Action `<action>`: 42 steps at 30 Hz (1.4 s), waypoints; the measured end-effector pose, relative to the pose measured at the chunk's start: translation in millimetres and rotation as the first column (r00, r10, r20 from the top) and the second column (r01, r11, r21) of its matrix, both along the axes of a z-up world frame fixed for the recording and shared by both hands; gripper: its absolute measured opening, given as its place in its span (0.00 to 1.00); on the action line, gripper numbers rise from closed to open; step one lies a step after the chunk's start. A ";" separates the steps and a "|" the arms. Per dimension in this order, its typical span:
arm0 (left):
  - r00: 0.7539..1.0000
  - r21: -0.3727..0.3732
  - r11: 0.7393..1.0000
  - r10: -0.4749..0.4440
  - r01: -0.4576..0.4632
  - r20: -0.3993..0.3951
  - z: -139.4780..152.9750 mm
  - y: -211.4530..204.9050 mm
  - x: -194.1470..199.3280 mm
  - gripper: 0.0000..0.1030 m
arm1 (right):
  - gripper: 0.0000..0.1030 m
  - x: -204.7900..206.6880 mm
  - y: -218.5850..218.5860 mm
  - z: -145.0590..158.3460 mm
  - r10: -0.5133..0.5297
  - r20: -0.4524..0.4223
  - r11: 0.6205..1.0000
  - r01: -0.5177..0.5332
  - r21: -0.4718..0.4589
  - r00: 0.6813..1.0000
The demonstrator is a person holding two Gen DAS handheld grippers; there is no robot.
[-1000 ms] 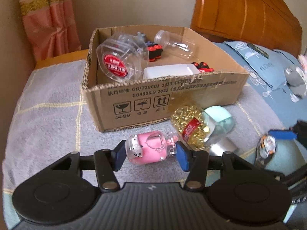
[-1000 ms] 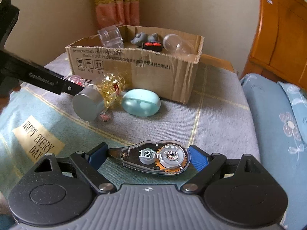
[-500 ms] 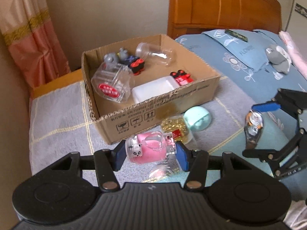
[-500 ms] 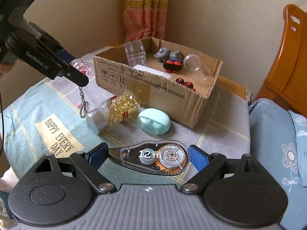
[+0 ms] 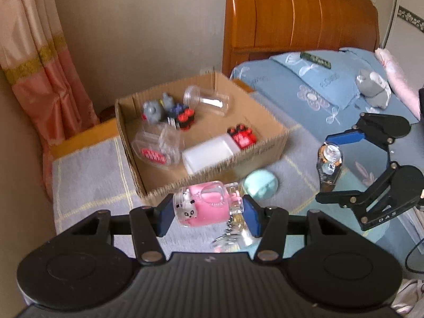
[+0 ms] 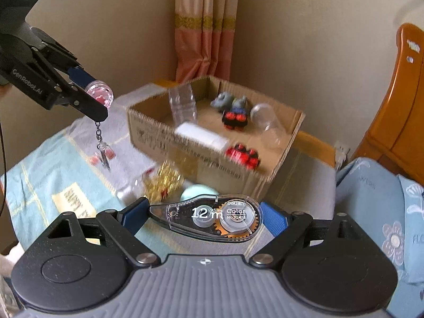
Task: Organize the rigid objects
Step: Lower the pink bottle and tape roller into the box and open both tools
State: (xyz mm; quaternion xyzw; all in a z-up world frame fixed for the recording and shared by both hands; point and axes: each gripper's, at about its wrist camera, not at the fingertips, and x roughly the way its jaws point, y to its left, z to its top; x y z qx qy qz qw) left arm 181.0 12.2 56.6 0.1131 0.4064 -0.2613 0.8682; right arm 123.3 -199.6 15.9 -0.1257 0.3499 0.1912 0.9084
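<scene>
Here the left tool [image 5: 206,213] is closed on a small pink keychain bottle [image 5: 202,206], which lies crosswise between the two blue pads, one pad on each end; its chain [image 6: 98,132] hangs down below the tool, as the right wrist view shows; the bottle is in the air, in front of the near wall of the cardboard box [image 5: 212,171] and above the cloth. The right tool [image 6: 204,216] stands wide but its pads press on the two ends of a clear correction tape dispenser [image 6: 209,217], held lengthwise and flat between them; it is also lifted, near the box corner and above the surface.

The box is open on top; inside lie a white case [image 5: 209,153], two red and black toy blocks [image 5: 242,137], a grey toy [image 5: 152,111], a clear cup on its side [image 5: 209,102] and a clear jar with a red label [image 5: 156,148]; the picture is blurred there, so finer details I cannot tell. Just in front of the box, on the cloth, rest a mint green oval case [image 5: 261,185] and a jar of gold beads [image 6: 164,182], touching or almost touching each other.

The box sits on a grey blanket with yellow lines [image 5: 90,175]; beside it lies a light blue cloth with printed words [image 6: 34,185]; behind are a plain wall, a pink curtain [image 6: 204,26], a wooden headboard [image 5: 299,13] and a bed with blue flowered pillows [image 5: 312,90].
</scene>
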 end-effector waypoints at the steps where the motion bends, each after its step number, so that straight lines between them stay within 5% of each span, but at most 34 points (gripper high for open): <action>1: 1.000 -0.001 1.000 0.004 -0.004 0.010 4.5 -0.4 2.5 0.51 | 0.90 4.5 -0.5 3.6 0.002 0.003 1.000 -0.002 0.005 1.000; 9: 0.996 0.013 0.999 0.037 -0.038 0.084 29.9 -1.9 40.6 0.51 | 0.90 40.0 -0.1 24.8 0.006 0.037 1.000 -0.006 0.006 0.999; 20: 0.997 0.057 0.996 0.061 -0.063 0.040 6.8 -5.4 79.6 0.52 | 0.90 68.7 6.4 35.2 0.008 0.047 1.000 -0.008 -0.004 0.999; 22: 0.998 0.049 0.997 0.063 -0.064 0.014 1.2 -4.8 82.4 0.60 | 0.90 71.4 7.5 37.4 0.013 0.048 1.000 -0.013 -0.006 0.999; 24: 0.998 0.036 0.997 0.068 -0.068 0.015 -0.6 -3.6 81.5 0.93 | 0.90 74.8 9.2 39.3 0.016 0.049 1.000 -0.015 -0.009 0.999; 42: 0.996 0.055 0.997 0.041 -0.045 0.077 -21.3 10.2 46.9 0.95 | 0.90 158.7 35.6 43.0 -0.067 -0.006 0.997 0.067 0.023 0.998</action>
